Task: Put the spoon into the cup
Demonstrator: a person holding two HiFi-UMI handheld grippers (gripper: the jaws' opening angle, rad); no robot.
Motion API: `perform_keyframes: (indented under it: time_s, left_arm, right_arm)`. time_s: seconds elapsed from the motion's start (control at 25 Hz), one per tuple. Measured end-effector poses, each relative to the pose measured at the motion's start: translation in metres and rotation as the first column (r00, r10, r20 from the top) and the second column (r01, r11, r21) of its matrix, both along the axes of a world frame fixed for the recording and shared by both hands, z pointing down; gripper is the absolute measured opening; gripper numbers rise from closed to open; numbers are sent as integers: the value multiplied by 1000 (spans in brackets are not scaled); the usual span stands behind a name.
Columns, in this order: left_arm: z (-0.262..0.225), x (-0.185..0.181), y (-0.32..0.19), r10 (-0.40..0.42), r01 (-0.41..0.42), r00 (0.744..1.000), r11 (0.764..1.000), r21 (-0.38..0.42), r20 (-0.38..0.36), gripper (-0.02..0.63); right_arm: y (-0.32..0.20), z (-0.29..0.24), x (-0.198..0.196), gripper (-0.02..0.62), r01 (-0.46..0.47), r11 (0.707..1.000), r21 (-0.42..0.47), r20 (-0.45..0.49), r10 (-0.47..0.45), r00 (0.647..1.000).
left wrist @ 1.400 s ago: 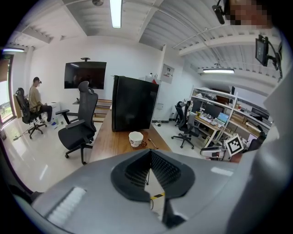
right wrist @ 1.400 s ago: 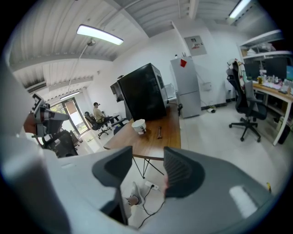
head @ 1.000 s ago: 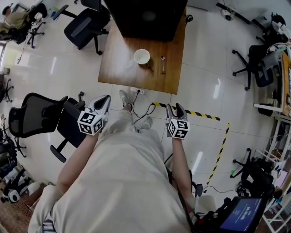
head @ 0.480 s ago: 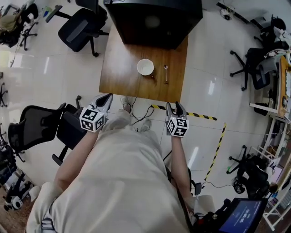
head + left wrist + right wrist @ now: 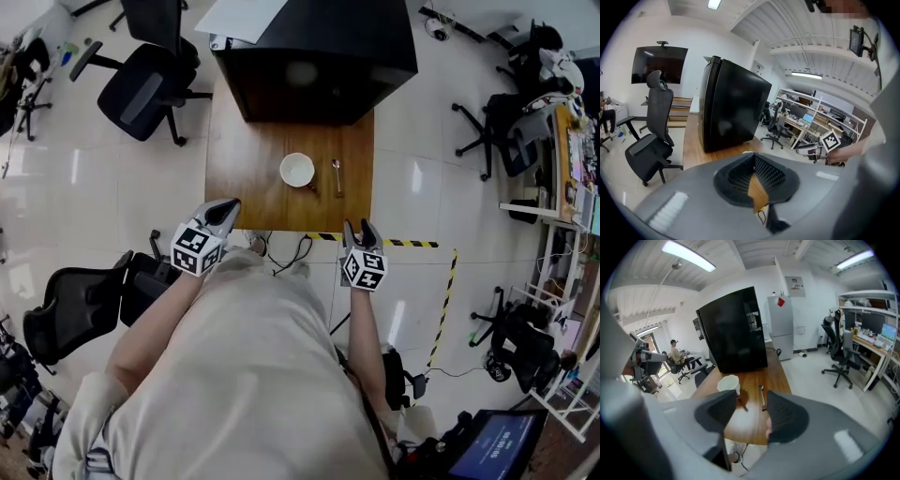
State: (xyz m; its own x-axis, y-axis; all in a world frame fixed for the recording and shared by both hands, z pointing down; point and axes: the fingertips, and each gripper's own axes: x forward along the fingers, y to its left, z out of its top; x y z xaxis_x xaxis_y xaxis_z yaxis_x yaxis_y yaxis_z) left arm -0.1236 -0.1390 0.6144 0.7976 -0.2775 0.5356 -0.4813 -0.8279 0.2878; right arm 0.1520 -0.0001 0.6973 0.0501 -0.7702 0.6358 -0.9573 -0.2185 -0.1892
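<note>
On the wooden table (image 5: pixel 253 178) a white cup (image 5: pixel 297 170) stands upright, and a metal spoon (image 5: pixel 336 174) lies just to its right. Both grippers hover at the table's near edge, short of these objects. My left gripper (image 5: pixel 221 216) is shut, its tips touching with nothing between them (image 5: pixel 754 159). Over the right front corner, my right gripper (image 5: pixel 360 232) is open. Its jaws have just been closing slightly, and nothing is between them. In the right gripper view the cup (image 5: pixel 728 383) and spoon (image 5: pixel 762 397) show past the gripper (image 5: pixel 751 401).
A big black box (image 5: pixel 314 56) fills the table's far half, close behind the cup. Office chairs (image 5: pixel 141 89) stand at the left and one (image 5: pixel 80 305) near my left side. Yellow-black floor tape (image 5: pixel 441 309) and cables (image 5: pixel 281 253) lie by the table's front edge.
The person has stepped toward the table. Both grippers have moved forward from over the floor to the table's front edge. The left one stayed shut and the right one open.
</note>
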Motion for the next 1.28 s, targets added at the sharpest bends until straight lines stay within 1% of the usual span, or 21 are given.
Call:
perform_keyframes:
  time_s: [0.16, 0.24, 0.36, 0.48, 0.6, 0.76, 0.92, 1.0, 1.08, 1.16, 1.28]
  left_arm:
    - [9, -3, -15, 23, -23, 1000, 1000, -17, -17, 5]
    - [9, -2, -15, 29, -30, 999, 999, -34, -35, 5]
    - [3, 7, -15, 48, -51, 996, 997, -53, -69, 5]
    - [2, 17, -19, 54, -59, 995, 996, -62, -84, 5]
    - [3, 27, -22, 42, -47, 996, 997, -53, -84, 5]
    - [2, 35, -22, -2, -1, 997, 999, -41, -75, 5]
    - [1, 40, -20, -54, 51, 997, 998, -41, -64, 5]
    - [1, 43, -19, -74, 72, 995, 997, -42, -61, 5]
    - [2, 49, -16, -84, 82, 995, 996, -43, -51, 5]
    - [1, 58, -14, -87, 85, 995, 996, -37, -43, 5]
    - [-5, 66, -15, -92, 92, 995, 996, -10, -28, 5]
  right_arm:
    - [-10, 2, -1, 209, -22, 1000, -21, -26, 22, 999]
    - [-12, 0, -2, 209, -20, 999, -38, -43, 18, 999]
    - [-17, -6, 2, 209, -15, 998, -55, -67, 11, 998]
    - [-25, -10, 5, 209, -7, 998, -56, -73, 3, 997]
    - [-32, -6, 9, 209, 32, 998, -63, -79, -37, 996]
    - [-42, -3, 18, 209, 80, 995, -64, -62, -84, 995]
    - [-50, 14, 22, 209, 154, 983, -103, -52, -160, 986]
    - [-56, 37, 19, 209, 210, 966, -150, -55, -220, 974]
    - [-58, 66, 15, 209, 282, 934, -218, -60, -301, 952]
    - [-60, 92, 13, 209, 334, 899, -282, -55, -363, 930]
    - [-60, 131, 15, 198, 362, 859, -362, -27, -398, 917]
